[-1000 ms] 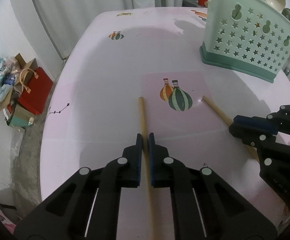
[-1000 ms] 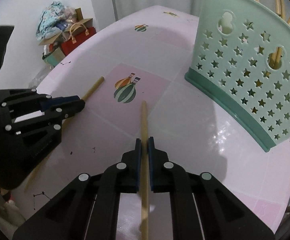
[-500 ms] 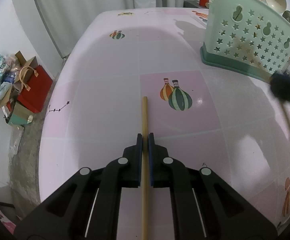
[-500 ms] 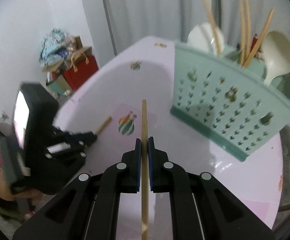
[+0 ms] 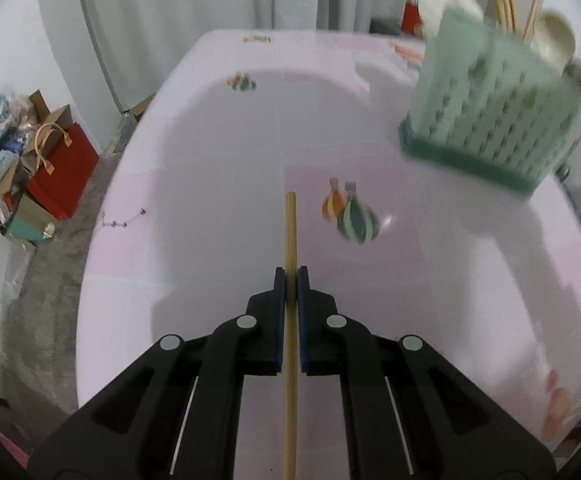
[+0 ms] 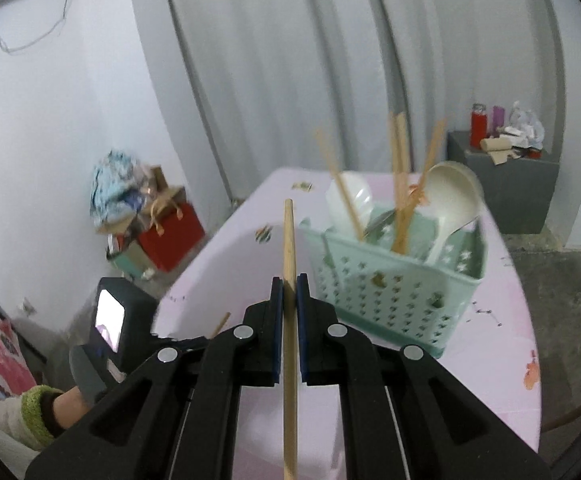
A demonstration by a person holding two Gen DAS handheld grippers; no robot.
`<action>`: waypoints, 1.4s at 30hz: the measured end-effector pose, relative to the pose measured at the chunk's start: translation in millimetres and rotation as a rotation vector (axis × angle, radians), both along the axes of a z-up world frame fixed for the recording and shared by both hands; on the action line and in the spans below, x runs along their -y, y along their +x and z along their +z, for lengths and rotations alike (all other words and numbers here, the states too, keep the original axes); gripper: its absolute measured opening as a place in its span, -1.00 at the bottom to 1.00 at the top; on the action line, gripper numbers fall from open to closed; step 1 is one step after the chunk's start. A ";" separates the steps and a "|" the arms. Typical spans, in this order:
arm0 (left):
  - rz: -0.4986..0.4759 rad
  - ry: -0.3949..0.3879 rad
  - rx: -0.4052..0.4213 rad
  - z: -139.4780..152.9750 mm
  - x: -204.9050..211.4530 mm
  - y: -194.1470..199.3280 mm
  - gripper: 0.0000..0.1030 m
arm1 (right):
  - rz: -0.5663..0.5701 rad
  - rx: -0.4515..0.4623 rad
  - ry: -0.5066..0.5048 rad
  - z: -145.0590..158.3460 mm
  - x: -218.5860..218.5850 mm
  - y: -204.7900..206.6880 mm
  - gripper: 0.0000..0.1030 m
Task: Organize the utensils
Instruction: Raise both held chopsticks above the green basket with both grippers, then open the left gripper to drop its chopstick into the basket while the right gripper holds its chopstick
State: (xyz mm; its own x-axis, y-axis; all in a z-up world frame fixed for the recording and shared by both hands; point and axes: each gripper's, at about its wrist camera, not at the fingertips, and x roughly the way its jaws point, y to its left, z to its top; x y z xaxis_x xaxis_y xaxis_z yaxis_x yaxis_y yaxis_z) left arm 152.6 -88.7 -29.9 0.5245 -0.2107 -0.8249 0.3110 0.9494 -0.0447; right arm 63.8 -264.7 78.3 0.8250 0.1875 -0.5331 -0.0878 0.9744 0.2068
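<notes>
Clearly, each gripper is clamped on its own wooden chopstick. The left gripper (image 5: 290,276) has its jaws pressed tight against the left chopstick (image 5: 290,232), whose long axis runs straight out along the fingers, its blunt tip pointing toward the far edge of the pink table (image 5: 218,152). That tip sits over the middle of the surface, just beside a printed balloon picture (image 5: 352,216), and the stick tilts downward toward the tabletop; whether it touches the table cannot be told.

The right gripper (image 6: 289,284) is likewise closed hard on the right chopstick (image 6: 289,240), which also lies along the fingers. This stick points away and upward, its tip raised clear of the table and just left of the green utensil basket (image 6: 390,288). In the right wrist view the basket stands toward the far right part of the table, holding several upright chopsticks (image 6: 400,184) and a white ladle (image 6: 454,200).

The left-hand tool also shows low at the left of the right wrist view, near the table's left edge, with a green cuff (image 6: 36,404) behind it. Off the table's left edge, a red bag (image 5: 60,168) sits on the floor.
</notes>
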 end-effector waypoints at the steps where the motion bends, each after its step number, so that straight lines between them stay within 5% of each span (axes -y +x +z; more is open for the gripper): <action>1: 0.004 -0.041 0.008 8.7 -3.2 1.0 -0.92 | -0.012 0.015 0.008 4.2 5.9 -3.7 -0.87; 11: -0.050 -0.578 0.291 156.3 -14.4 8.6 -0.92 | -0.101 0.099 0.075 22.2 44.5 -28.5 -0.87; 18: -0.129 -0.791 0.535 220.8 25.1 17.1 -0.92 | -0.124 0.117 0.103 18.7 59.5 -34.3 -0.87; 29: -0.135 -0.880 0.629 214.1 108.3 63.1 -0.92 | -0.160 0.117 0.142 11.1 83.7 -38.9 -0.87; 42: -0.063 -0.763 0.696 171.6 162.4 86.2 -0.92 | -0.194 0.078 0.187 -6.5 112.3 -33.2 -0.86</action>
